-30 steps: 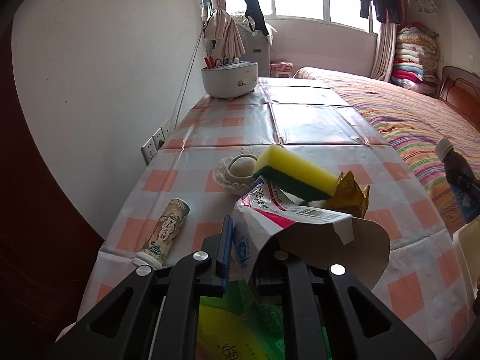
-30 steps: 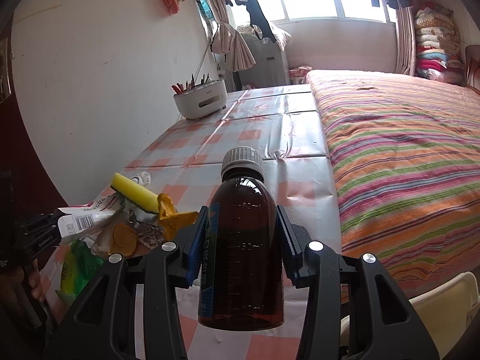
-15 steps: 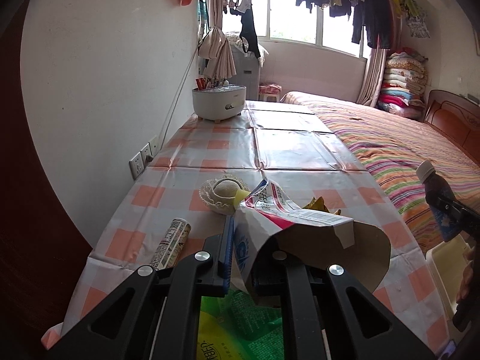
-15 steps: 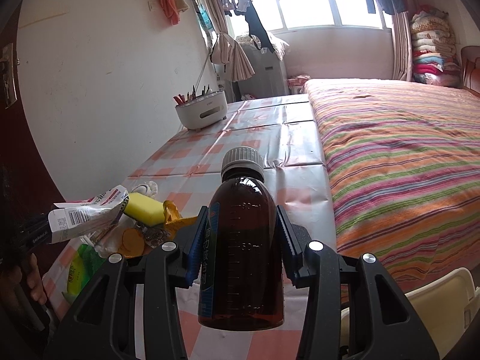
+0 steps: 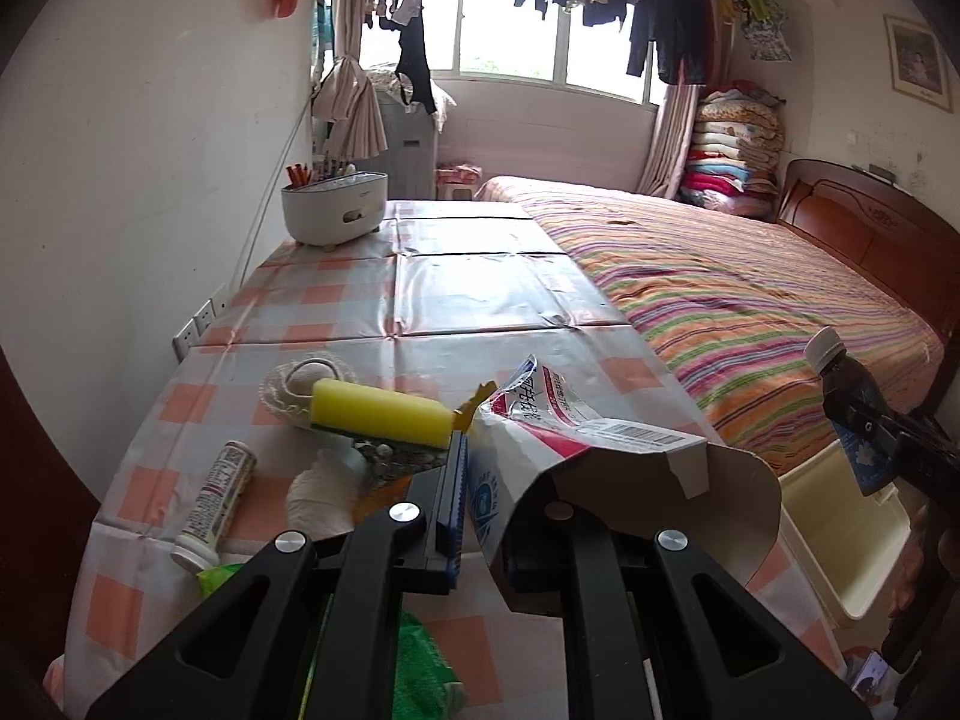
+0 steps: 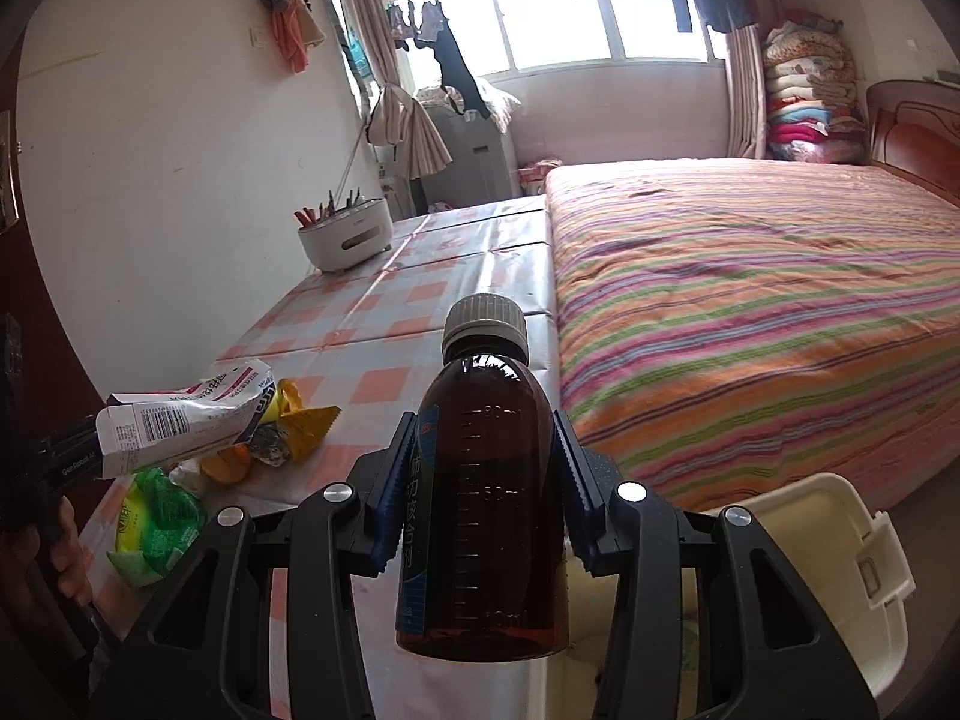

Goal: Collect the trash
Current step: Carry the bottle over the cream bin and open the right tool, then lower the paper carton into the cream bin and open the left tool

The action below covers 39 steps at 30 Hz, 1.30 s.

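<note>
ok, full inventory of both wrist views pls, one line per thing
torn carton: 1, white with red print, in left gripper
syrup bottle: 1, brown, grey cap, in right gripper
sponge: 1, yellow, on trash pile
tablet tube: 1, white, lying on table near left edge
green wrapper: 1, table's near end
yellow wrapper: 1, beside sponge
pen holder: 1, white, table's far end
bin: 1, cream, below table by bed
left gripper: black, shut on carton
right gripper: black, shut on bottle
</note>
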### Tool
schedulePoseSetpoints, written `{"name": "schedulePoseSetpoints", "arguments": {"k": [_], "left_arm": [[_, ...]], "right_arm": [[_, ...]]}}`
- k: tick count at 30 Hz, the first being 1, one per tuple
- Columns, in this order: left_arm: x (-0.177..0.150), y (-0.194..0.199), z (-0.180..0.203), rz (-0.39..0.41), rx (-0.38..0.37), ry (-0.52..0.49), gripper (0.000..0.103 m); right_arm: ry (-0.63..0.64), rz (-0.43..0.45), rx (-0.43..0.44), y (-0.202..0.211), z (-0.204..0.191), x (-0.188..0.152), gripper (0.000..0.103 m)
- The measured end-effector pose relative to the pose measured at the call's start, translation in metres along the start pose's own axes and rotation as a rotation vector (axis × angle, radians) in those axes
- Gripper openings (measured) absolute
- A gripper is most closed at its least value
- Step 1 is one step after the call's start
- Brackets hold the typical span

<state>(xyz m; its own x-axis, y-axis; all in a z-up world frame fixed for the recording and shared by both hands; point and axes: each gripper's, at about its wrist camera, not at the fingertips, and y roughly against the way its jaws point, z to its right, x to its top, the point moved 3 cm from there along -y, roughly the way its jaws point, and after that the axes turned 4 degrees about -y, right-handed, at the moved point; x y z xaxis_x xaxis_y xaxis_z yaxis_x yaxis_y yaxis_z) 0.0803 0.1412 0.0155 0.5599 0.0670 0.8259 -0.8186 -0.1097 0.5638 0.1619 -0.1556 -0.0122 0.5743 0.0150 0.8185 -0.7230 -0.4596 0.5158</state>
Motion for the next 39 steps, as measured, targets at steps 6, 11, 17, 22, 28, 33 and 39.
{"name": "schedulePoseSetpoints", "arguments": {"k": [6,11,17,22,28,33,39], "left_arm": [[-0.001,0.002,0.045,0.001,-0.094,-0.048,0.009],[-0.003,0.006,0.081,0.003,-0.161,-0.095,0.010],[-0.011,0.007,0.117,-0.019,-0.218,-0.151,0.010],[-0.017,0.007,0.137,-0.038,-0.256,-0.175,0.010],[-0.020,0.002,0.167,-0.063,-0.317,-0.200,0.010],[-0.020,-0.003,0.196,-0.083,-0.364,-0.220,0.010],[-0.024,-0.013,0.230,-0.111,-0.411,-0.248,0.010]], "right_arm": [[-0.018,0.010,-0.115,0.024,0.041,-0.015,0.042],[-0.051,-0.008,-0.179,0.035,0.068,-0.027,0.043],[-0.085,0.001,-0.192,0.042,0.081,-0.028,0.050],[-0.158,0.049,-0.176,0.052,0.089,-0.021,0.056],[-0.281,0.174,-0.242,0.079,0.115,-0.010,0.070],[-0.348,0.208,-0.273,0.088,0.130,-0.009,0.070],[-0.402,0.222,-0.305,0.090,0.148,-0.010,0.070]]}}
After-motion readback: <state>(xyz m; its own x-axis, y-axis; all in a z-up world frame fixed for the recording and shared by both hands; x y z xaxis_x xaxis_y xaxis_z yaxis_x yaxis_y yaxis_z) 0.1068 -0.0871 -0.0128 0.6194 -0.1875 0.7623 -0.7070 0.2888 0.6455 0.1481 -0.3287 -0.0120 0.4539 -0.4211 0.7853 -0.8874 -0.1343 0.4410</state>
